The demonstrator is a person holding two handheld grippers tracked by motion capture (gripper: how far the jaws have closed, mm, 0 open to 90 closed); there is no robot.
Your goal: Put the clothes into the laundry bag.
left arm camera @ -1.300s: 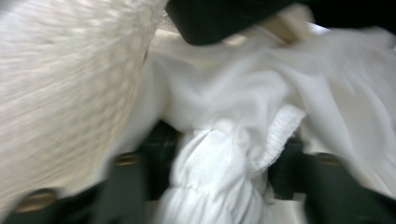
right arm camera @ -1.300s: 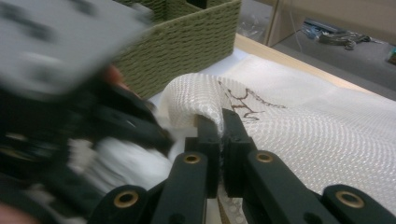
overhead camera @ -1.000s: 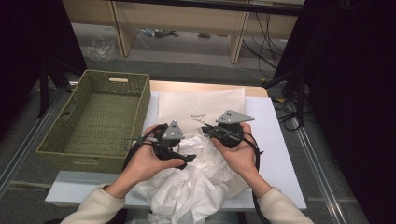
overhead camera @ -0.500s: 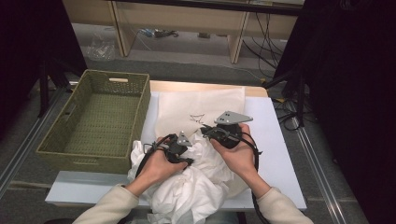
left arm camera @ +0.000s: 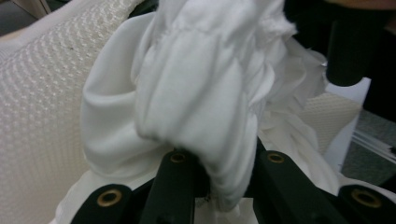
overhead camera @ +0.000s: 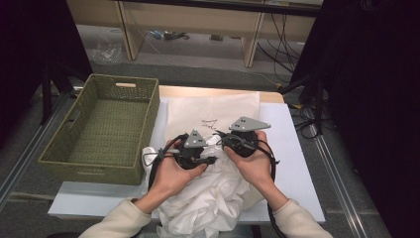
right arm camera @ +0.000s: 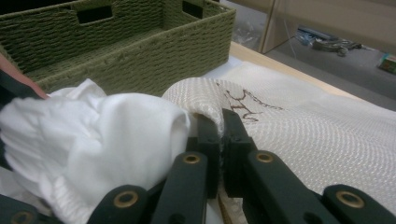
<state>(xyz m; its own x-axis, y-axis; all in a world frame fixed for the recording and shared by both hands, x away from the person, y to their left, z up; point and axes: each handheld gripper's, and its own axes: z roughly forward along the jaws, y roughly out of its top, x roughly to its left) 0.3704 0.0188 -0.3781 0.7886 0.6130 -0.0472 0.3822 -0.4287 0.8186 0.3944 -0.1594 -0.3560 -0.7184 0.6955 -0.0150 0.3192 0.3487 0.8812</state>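
The left gripper (overhead camera: 210,159) has just closed on the bunched white cloth (left arm camera: 201,93); the right gripper (right arm camera: 222,135) pinches the cream mesh bag's (right arm camera: 299,135) edge (fingers tight together).

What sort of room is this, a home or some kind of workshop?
Probably a lab or workshop set up for recording, not a home. A small white table stands between black curtains, loose cables trail over the grey floor, and a person works white cloth with hand-held black grippers beside a green woven basket.

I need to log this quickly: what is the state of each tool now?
Left tool: jaws have just been closing, shut on the white cloth.
Right tool: shut on the cream woven bag.
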